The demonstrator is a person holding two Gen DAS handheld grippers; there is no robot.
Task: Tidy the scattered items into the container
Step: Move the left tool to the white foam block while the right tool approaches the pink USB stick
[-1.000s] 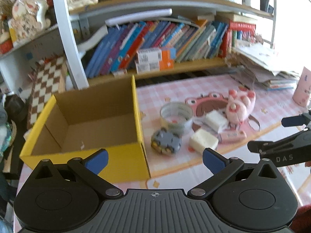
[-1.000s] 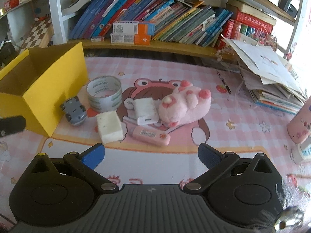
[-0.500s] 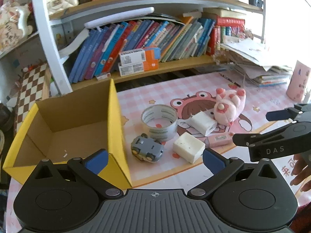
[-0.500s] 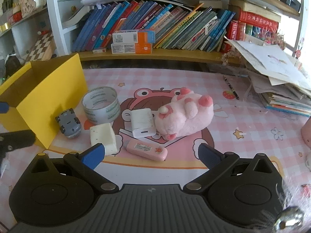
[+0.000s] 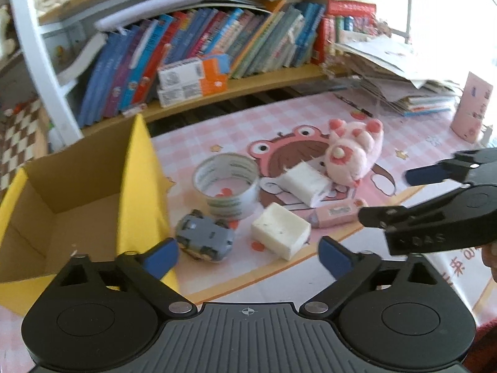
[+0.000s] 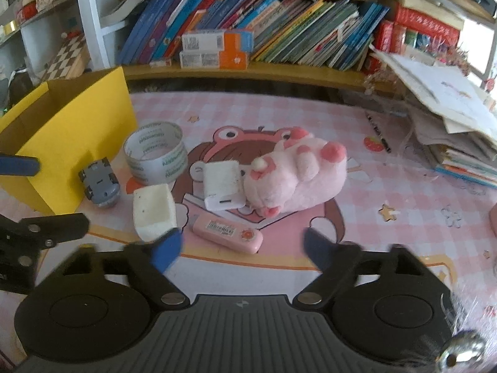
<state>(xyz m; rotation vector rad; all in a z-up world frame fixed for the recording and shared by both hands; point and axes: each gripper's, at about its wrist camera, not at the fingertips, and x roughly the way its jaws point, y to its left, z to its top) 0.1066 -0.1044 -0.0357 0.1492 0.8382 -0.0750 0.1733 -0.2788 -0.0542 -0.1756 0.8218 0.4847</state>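
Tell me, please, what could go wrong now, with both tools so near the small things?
The toy car sits close to the yellow box; the closing, empty left tool might bump the wall. The white block nearly touches the pink case, so the closing right tool could push both.

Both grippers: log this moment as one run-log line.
left gripper: closing, empty, near toy car | right gripper: closing, empty, near pink case | yellow box: no items visible inside

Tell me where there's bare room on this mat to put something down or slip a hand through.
Free: the pink checked mat between the plush toy and the paper stack, and the yellow box's floor. Crowded: tape roll, toy car, two white blocks and pink case cluster beside the box.
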